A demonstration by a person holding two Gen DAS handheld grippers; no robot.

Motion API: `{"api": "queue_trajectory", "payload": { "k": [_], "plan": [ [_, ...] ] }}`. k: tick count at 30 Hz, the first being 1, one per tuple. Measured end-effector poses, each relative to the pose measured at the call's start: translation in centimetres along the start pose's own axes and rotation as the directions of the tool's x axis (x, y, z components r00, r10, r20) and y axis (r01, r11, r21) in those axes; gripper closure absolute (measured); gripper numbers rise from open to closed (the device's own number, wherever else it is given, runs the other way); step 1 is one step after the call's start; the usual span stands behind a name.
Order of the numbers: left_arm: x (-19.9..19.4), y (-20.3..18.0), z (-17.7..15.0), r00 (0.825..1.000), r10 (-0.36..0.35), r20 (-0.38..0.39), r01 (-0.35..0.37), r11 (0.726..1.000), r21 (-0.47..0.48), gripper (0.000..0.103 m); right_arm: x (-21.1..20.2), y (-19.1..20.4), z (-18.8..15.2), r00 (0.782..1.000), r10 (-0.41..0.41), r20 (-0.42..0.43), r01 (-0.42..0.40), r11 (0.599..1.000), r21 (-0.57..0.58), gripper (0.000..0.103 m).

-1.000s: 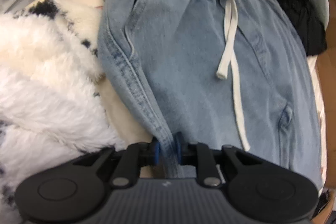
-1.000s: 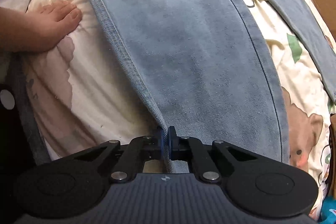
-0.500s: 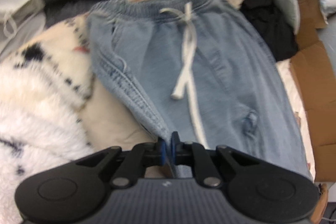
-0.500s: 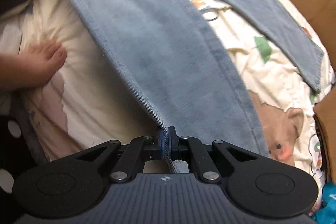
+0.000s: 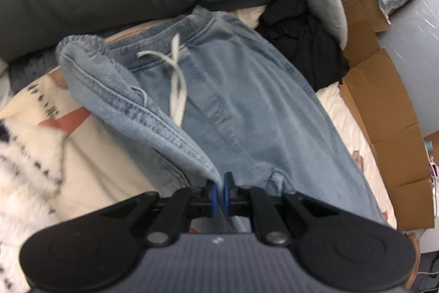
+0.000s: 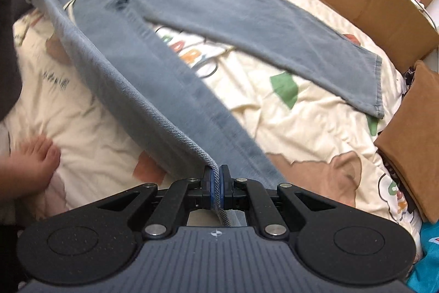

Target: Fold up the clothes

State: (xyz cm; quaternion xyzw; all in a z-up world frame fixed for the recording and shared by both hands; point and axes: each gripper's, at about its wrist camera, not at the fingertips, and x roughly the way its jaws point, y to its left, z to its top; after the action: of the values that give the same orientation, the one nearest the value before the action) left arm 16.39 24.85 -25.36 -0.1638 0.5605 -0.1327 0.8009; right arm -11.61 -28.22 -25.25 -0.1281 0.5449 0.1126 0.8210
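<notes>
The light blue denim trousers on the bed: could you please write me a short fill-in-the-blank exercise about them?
1. The left gripper is shut on the outer ____ of the light blue denim trousers.
2. The white drawstring hangs from the trousers' ____.
3. The right gripper lifts one leg; the other leg lies ____ on the cream printed bedsheet.

Missing words: seam; waistband; flat

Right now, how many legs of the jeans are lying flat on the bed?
1. The far leg lies flat across the printed bedspread. The near leg is raised along its outer seam, pinched by the right gripper. Nothing hides either leg.
</notes>
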Motion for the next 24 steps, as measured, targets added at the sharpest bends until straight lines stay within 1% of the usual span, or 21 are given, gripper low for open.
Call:
{"api": "queue_trajectory", "payload": {
  "k": [7,13,18,24],
  "plan": [
    [1.0,-3.2,2.0,0.998,-0.046,0.032,0.044,0.998,0.039,0.097,0.0,-2.7,3.2,0.999,-0.027,0.046,0.025,0.999,0.039,0.102],
    [2.4,-5.8,4.2,0.994,-0.097,0.050,0.092,0.991,0.093,0.098,0.4,-5.6,6.0,0.995,-0.042,0.090,0.035,0.996,0.077,0.102],
    [4.6,-7.9,5.7,0.992,-0.111,0.052,0.104,0.987,0.122,0.098,1.2,-7.7,7.8,0.991,-0.059,0.117,0.046,0.992,0.116,0.102],
    [7.3,-9.8,7.1,0.992,-0.114,0.058,0.105,0.986,0.132,0.098,3.4,-9.8,9.6,0.991,-0.051,0.123,0.032,0.988,0.154,0.102]
  ]
}}
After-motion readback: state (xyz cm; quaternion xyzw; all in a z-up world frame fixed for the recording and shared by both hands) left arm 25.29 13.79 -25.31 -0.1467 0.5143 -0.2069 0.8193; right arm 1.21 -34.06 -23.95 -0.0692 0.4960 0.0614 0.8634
